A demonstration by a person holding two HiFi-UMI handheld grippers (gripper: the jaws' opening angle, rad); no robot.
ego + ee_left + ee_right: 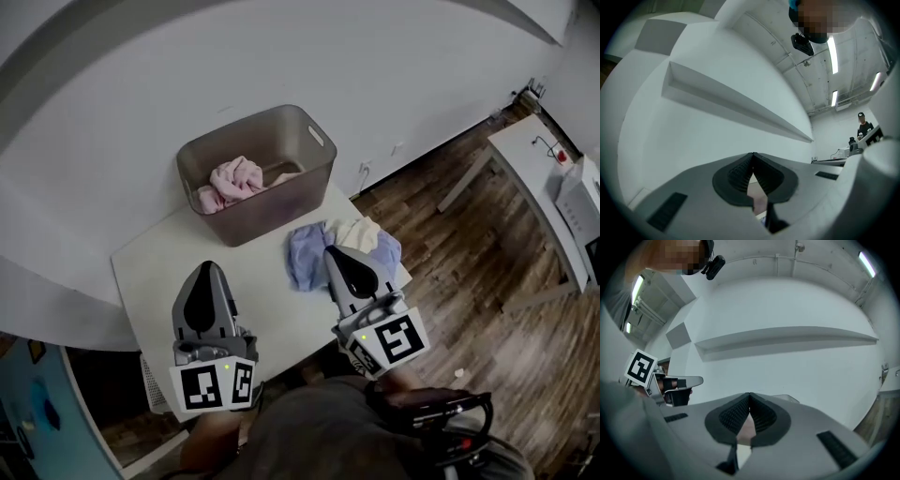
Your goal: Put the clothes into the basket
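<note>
Two grippers hang over the near side of a white table (159, 272), both on the person's side of the grey basket (319, 141) that stands at the table's far edge against the wall. The left gripper (206, 267) is in front of the basket's left half and well short of it, over bare tabletop; its own view shows the ribbed black pads (736, 176) pressed together at the tips with nothing between them. The right gripper (330, 250) is in front of the basket's right corner, its jaws likewise pressed together and empty. A pink cloth (234, 180) lies bunched inside the basket, toward its left end. The remaining clothes sit outside the basket, just beside its right front corner: a lilac piece (307, 253) nearer the basket and a cream piece (361, 231) beyond it toward the table's edge. The right gripper's tip overlaps the near side of this pile in the head view, and it seems to be above the fabric rather than touching it, though that angle does not settle it.
</note>
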